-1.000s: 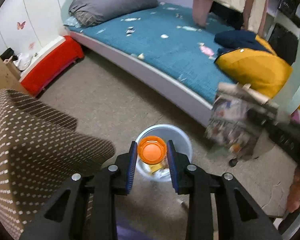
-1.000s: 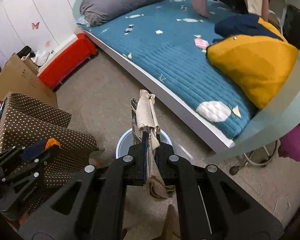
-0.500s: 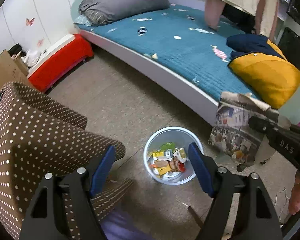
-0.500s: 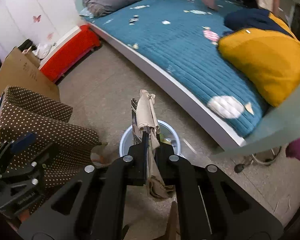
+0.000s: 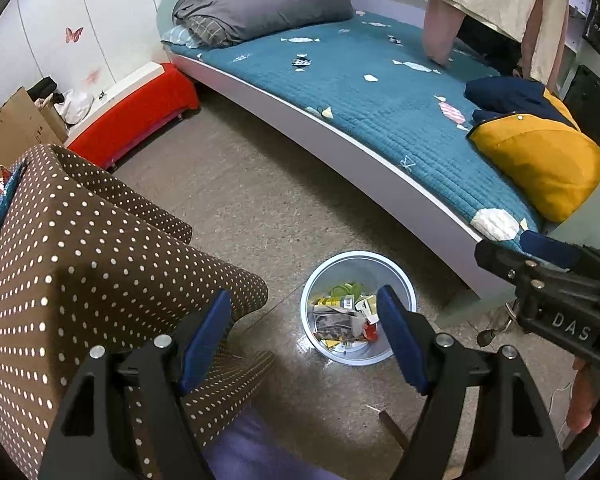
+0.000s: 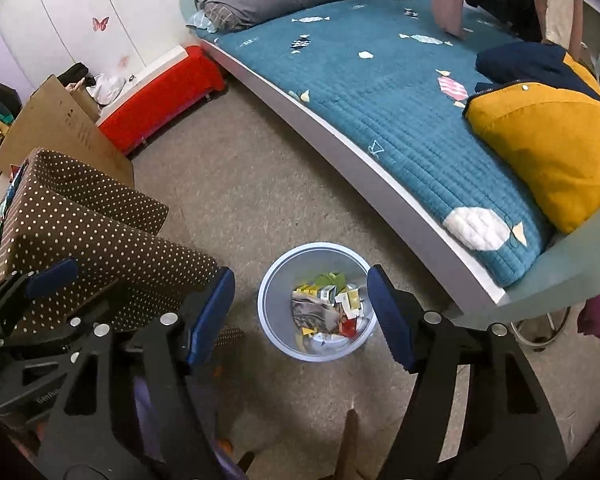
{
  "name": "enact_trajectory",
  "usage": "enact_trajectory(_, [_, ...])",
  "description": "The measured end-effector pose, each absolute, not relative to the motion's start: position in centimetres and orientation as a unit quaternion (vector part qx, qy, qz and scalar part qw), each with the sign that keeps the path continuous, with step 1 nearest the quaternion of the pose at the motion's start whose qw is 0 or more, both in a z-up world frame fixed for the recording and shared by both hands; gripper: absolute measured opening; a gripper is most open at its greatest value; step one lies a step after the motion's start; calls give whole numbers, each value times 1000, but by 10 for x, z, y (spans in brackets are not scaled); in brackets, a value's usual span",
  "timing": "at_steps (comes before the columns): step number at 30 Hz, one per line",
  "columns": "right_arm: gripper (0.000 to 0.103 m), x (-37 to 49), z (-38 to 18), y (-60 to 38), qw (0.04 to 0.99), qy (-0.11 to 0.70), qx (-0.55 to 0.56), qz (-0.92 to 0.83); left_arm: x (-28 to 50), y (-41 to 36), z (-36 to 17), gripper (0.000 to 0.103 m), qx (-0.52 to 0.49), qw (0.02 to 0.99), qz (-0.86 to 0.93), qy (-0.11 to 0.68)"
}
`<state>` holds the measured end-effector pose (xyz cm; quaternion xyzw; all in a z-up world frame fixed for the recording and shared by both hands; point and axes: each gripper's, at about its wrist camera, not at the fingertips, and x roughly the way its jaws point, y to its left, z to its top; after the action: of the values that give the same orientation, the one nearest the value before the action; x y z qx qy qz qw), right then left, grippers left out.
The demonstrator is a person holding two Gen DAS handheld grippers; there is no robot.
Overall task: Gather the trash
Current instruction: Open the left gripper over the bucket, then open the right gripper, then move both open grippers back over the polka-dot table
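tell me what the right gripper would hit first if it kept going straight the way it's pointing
Most likely the trash bin on the floor: it sits between the open right gripper fingers, so the crumpled newspaper and wrappers inside would probably come first. Nothing shows in between, though depth is hard to judge.

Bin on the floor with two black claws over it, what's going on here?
A person is tidying a bedroom, holding a gripper in each hand. Both the left gripper and the right gripper hang open and empty above the bin. Trash, mostly wrappers and crumpled paper, lies inside it. The bin stands on the floor beside the bed.
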<state>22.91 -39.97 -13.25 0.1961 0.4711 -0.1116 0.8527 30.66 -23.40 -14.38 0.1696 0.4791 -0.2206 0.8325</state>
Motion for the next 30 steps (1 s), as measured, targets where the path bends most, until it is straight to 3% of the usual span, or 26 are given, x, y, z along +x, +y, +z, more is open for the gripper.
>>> enact_trajectory(30, [68,207,-54,-332,896,403,171,-76,273,-166,-63,75,131,878,-210,411])
